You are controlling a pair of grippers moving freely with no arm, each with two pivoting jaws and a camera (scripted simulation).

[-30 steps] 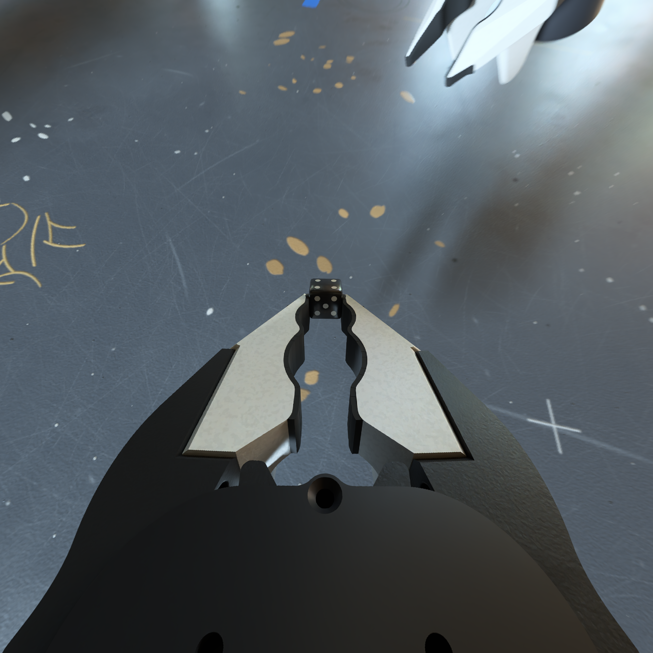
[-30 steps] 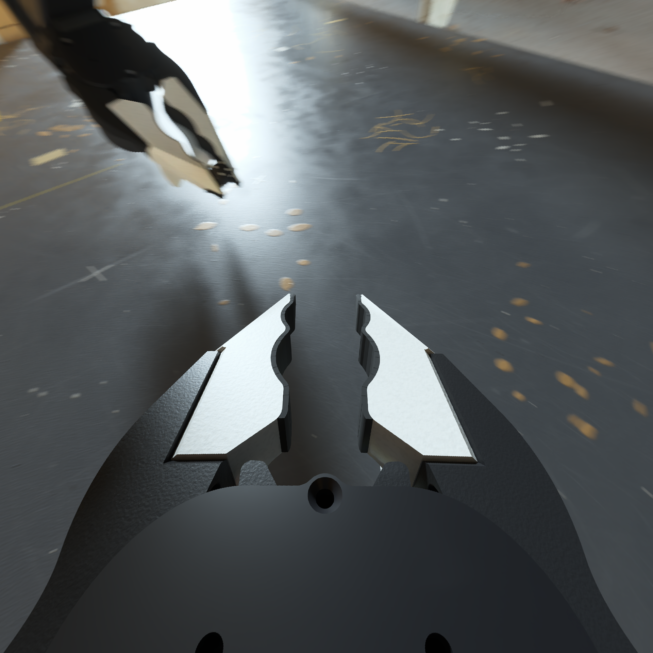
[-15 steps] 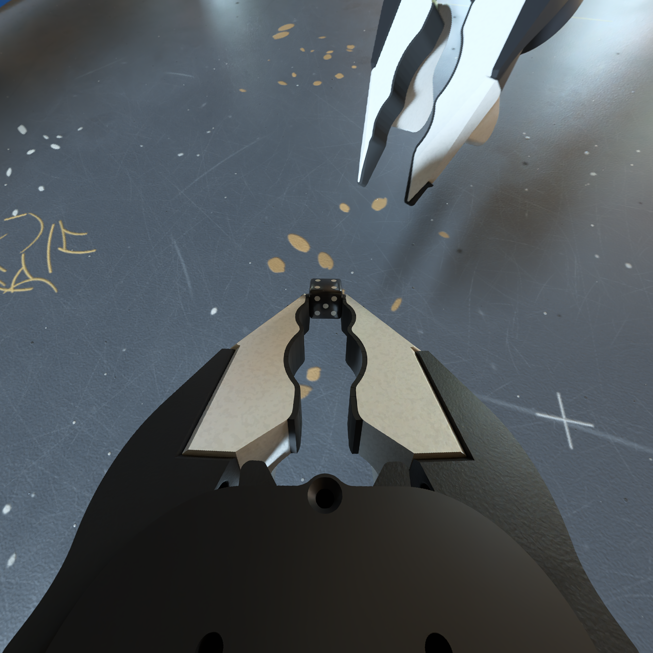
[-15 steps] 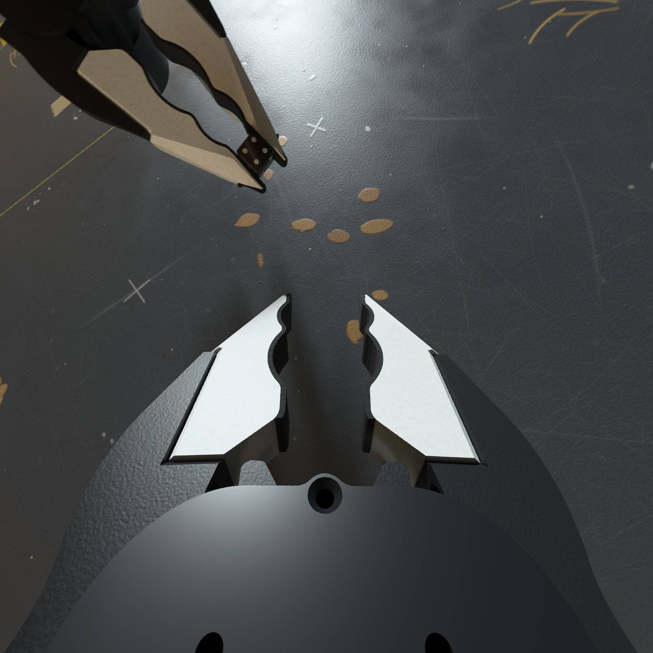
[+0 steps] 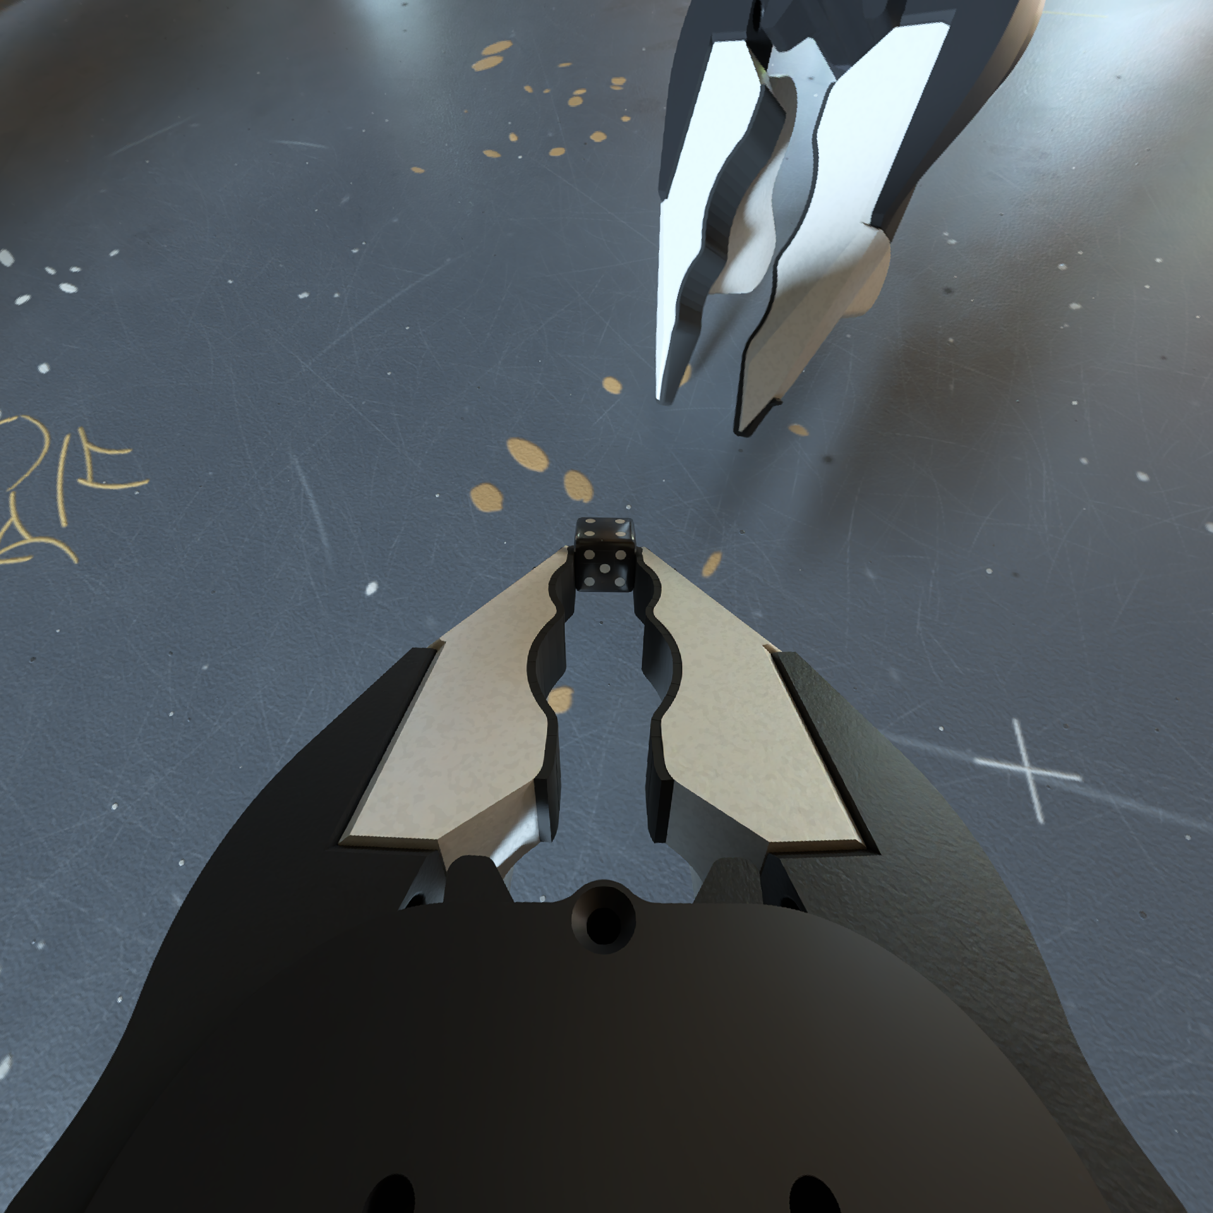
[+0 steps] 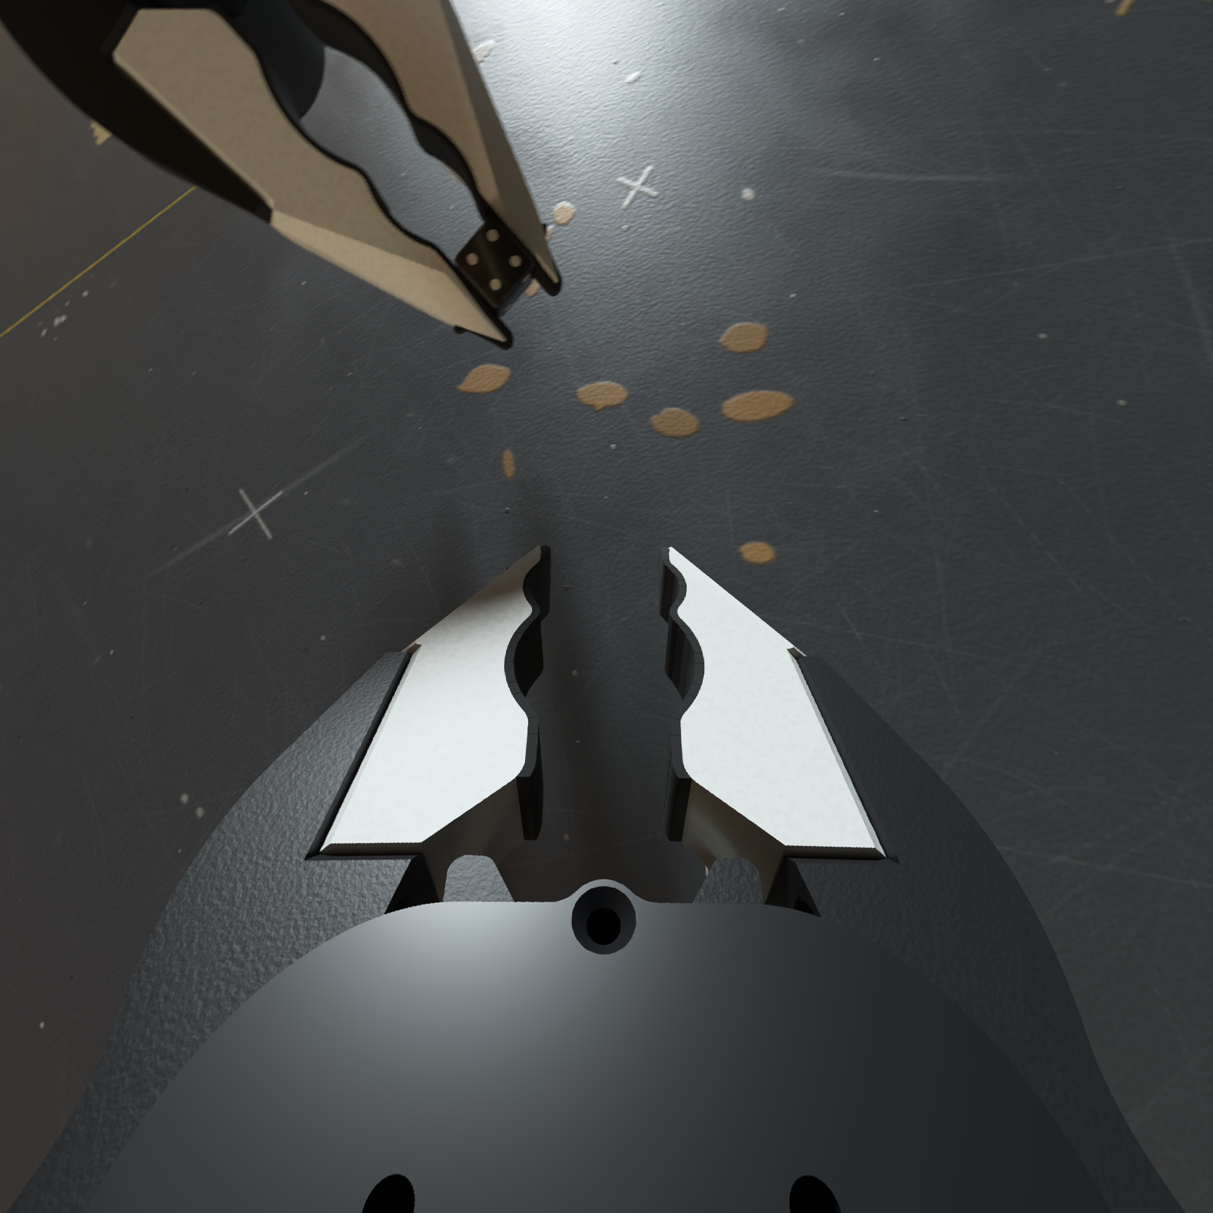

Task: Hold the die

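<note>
A small black die (image 5: pixel 604 555) with white pips is pinched between the tan fingertips of my left gripper (image 5: pixel 604 558), held above the dark floor. It also shows in the right wrist view (image 6: pixel 493 261), clamped at the tips of the left gripper (image 6: pixel 518 295) at the upper left. My right gripper (image 6: pixel 605 556) is open and empty, pointing down at the floor, a little way short of the die. In the left wrist view the right gripper (image 5: pixel 712 410) hangs at the upper right with white fingers, apart from the die.
The floor (image 5: pixel 262 328) is dark grey, scratched, with tan paint spots (image 6: pixel 755 405), white chalk crosses (image 5: pixel 1027 776) and yellow scribbles (image 5: pixel 59 486). No other objects show.
The right gripper has come down and closer to the left gripper and the die. The left gripper keeps the die pinched and has hardly moved.
</note>
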